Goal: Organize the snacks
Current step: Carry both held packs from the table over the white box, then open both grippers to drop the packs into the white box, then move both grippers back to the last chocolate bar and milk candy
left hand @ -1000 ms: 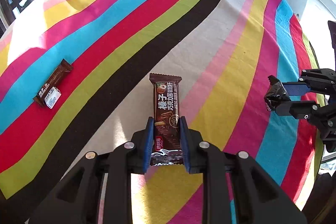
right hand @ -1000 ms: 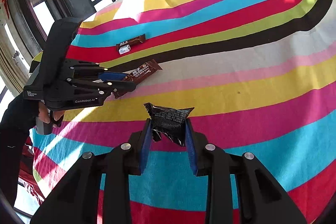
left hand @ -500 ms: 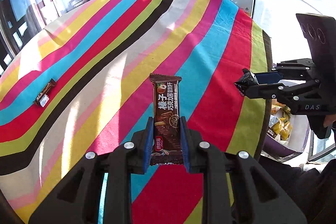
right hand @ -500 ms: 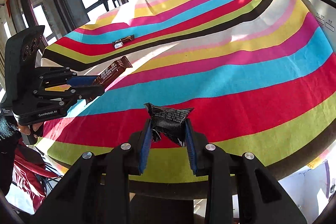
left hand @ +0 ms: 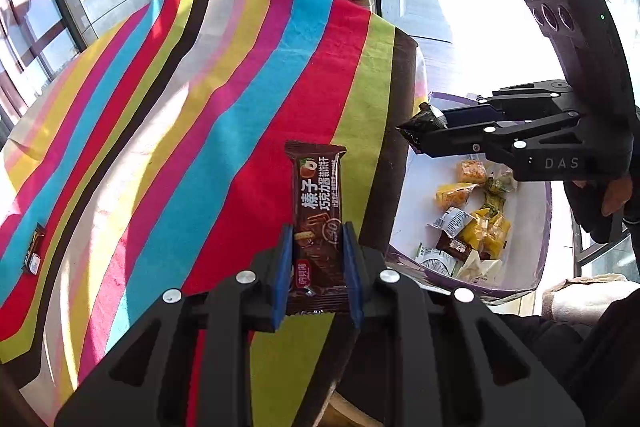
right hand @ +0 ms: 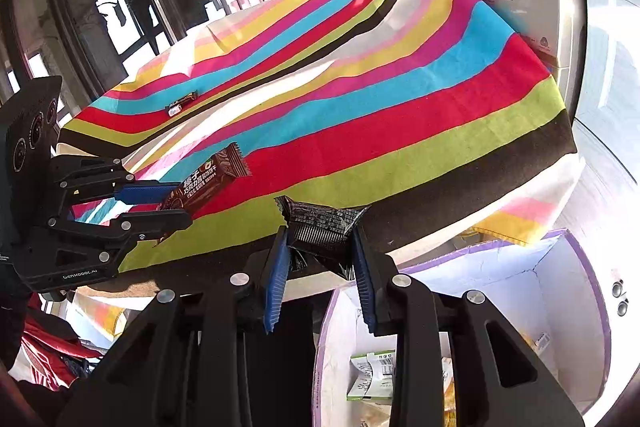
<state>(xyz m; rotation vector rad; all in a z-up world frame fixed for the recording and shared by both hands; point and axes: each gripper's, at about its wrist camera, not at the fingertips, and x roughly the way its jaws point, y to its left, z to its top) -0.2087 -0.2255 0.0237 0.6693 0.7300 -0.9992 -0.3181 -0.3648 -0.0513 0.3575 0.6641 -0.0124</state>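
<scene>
Now both hands have swung away from the middle of the bench [left hand: 208, 115], draped in its cloth of bright diagonal stripes, toward its near edge, where a white cardboard box with purple trim [right hand: 560, 267] sits lower down beside it. A second ago both cameras looked out over open cloth; the box, with small yellow, white and brown wrapped snacks [left hand: 472, 223] in its bottom, has only just come into view. The left gripper [left hand: 316, 263] has its jaws drawn narrow on the lower end of a long brown chocolate wafer bar in a glossy wrapper with white lettering [left hand: 318, 203]; the bar stands out ahead of the blue pads, above the red and green stripes near the bench's edge, not yet over the box. The right gripper [right hand: 320, 267] pinches a crumpled black foil snack packet [right hand: 320, 223] between its jaws, and in the left wrist view that packet hangs over the box's far rim. Neither grip has loosened during the carry. The shift suggests the transport is nearly done: the right hand looks close to a drop point, while the left probably needs to travel further rightward past the edge. One small brown bar with a white label [right hand: 181, 105] lies far back on the cloth, so at least one more pickup seems to remain.
</scene>
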